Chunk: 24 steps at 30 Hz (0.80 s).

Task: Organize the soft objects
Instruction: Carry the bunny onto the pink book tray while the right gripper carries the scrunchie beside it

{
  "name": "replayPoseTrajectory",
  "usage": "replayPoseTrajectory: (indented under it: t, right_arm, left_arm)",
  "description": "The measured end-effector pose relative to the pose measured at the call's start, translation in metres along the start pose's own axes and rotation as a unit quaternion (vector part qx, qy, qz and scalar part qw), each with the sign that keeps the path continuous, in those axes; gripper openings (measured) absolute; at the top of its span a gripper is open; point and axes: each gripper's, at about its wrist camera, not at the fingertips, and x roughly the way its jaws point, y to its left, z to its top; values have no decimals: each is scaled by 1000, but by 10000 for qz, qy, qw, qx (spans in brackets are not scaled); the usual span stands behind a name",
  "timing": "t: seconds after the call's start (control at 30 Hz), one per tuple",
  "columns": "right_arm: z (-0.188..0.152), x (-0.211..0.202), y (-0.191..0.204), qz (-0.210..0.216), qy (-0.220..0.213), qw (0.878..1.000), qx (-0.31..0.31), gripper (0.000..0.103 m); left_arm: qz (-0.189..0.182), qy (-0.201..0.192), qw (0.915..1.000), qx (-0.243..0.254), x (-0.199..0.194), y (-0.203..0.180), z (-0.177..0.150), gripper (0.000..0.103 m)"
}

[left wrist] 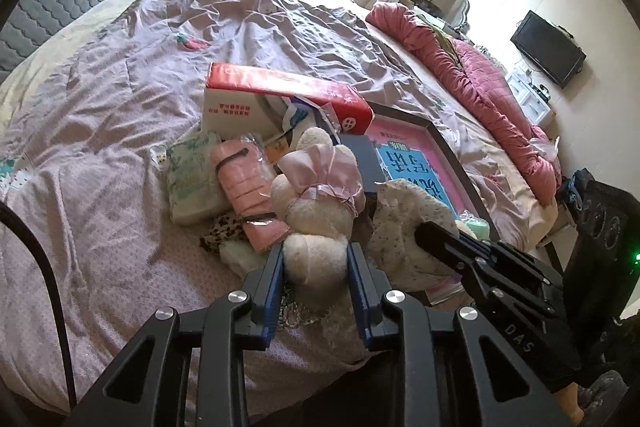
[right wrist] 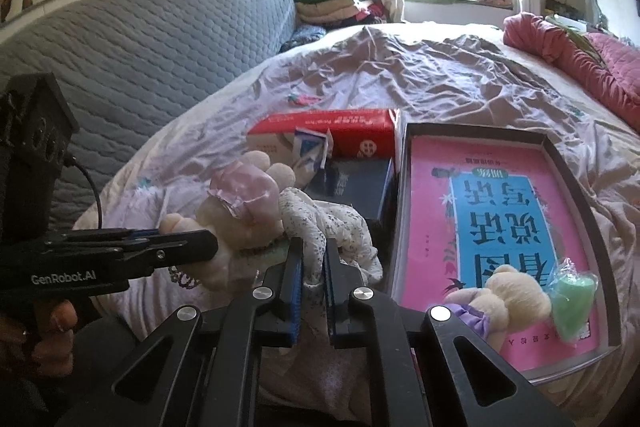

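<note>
free: bedspread (left wrist: 120, 131) left | blocked: red box (left wrist: 288, 91), tray (right wrist: 576, 187) ahead

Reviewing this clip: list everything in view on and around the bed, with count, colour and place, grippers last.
Plush bunny: 1, cream, pink dress; held by left gripper.
Floral cloth: 1, white; held by right gripper.
Small plush: 1, cream, purple dress; in tray.
Green packet: 1; in tray.
Tray: 1, dark rim, pink book inside; bed right.
Red box: 1; behind pile.
Pink packet: 1; left of bunny.
Tissue pack: 1, white-green; pile's left.
Red quilt: 1; far edge.
Left gripper: black, blue pads.
Right gripper: same.
</note>
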Motion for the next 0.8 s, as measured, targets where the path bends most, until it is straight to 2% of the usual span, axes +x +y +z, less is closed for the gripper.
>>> replayPoseTrajectory:
  t: [0.8]
  right_arm:
    - [17, -69, -22, -147, -764, 9964, 324, 9]
  left_arm:
    - [399, -340, 9966, 644, -34, -53, 7, 30]
